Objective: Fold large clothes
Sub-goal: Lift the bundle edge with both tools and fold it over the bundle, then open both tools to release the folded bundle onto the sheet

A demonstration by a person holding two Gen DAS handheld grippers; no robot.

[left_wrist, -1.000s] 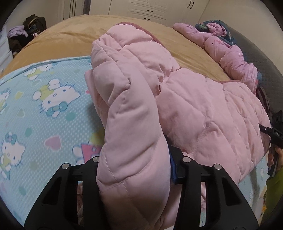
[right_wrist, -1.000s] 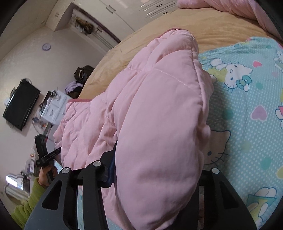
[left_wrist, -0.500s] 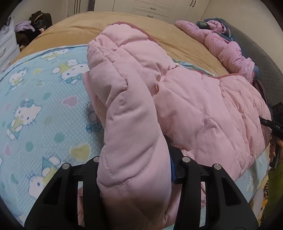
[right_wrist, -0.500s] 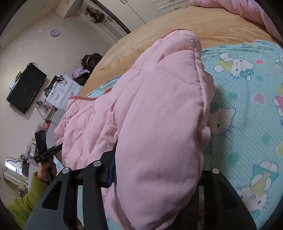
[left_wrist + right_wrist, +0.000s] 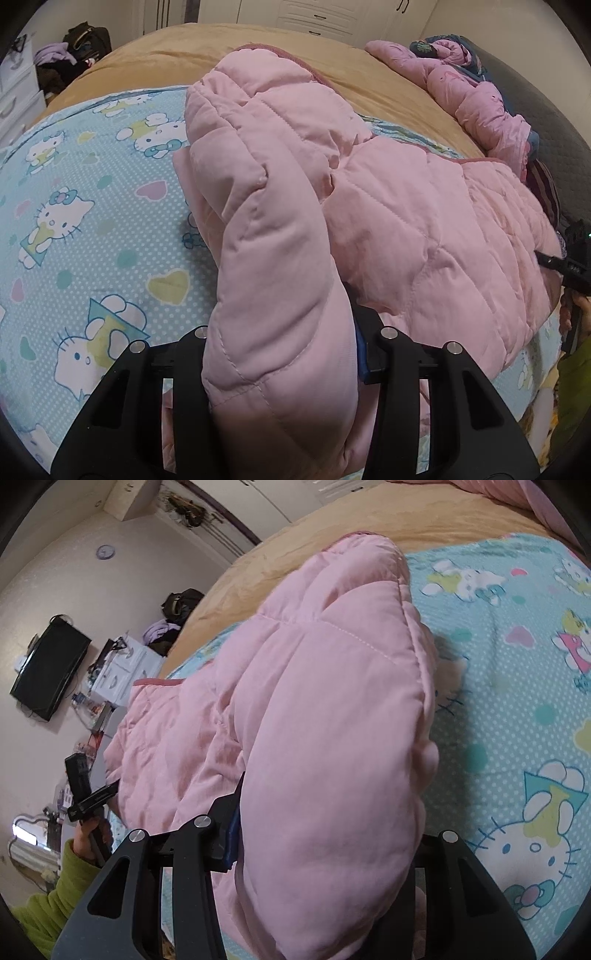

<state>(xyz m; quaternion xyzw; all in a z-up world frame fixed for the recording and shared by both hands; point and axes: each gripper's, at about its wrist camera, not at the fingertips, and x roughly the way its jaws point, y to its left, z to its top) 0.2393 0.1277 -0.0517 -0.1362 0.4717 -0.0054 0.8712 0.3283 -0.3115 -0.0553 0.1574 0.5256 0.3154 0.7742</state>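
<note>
Pinched thick between the black fingers of the left gripper (image 5: 284, 354): one padded edge of a pale pink quilted puffer jacket (image 5: 406, 229), bulging up and over the jaws so the fingertips themselves are hidden. Same story at the right gripper (image 5: 317, 853), clamped on another fat roll of that jacket, blue pad just showing against the fabric on the near side. Held at two places like this, probably, to carry one edge of the coat as a single straight line and keep the slippery filling from sagging in the middle of a fold. Lying across a light blue dotted blanket printed with cartoon cats and hearts (image 5: 92, 229), the rest of the jacket, spread over a bed with a tan cover (image 5: 177, 55) beyond. Puffy, stitched in wide diamond panels, a darker rose trim along the far edge; doubled on itself near the grippers, body flatter toward the far side. A second, crumpled pink padded garment (image 5: 476, 96) heaped well apart near the dark headboard side, untouched. At the frame edge, a hand in a lime green sleeve (image 5: 55, 890) gripping the other handle. Fold judged part-way: lifted edge not yet laid down.
</note>
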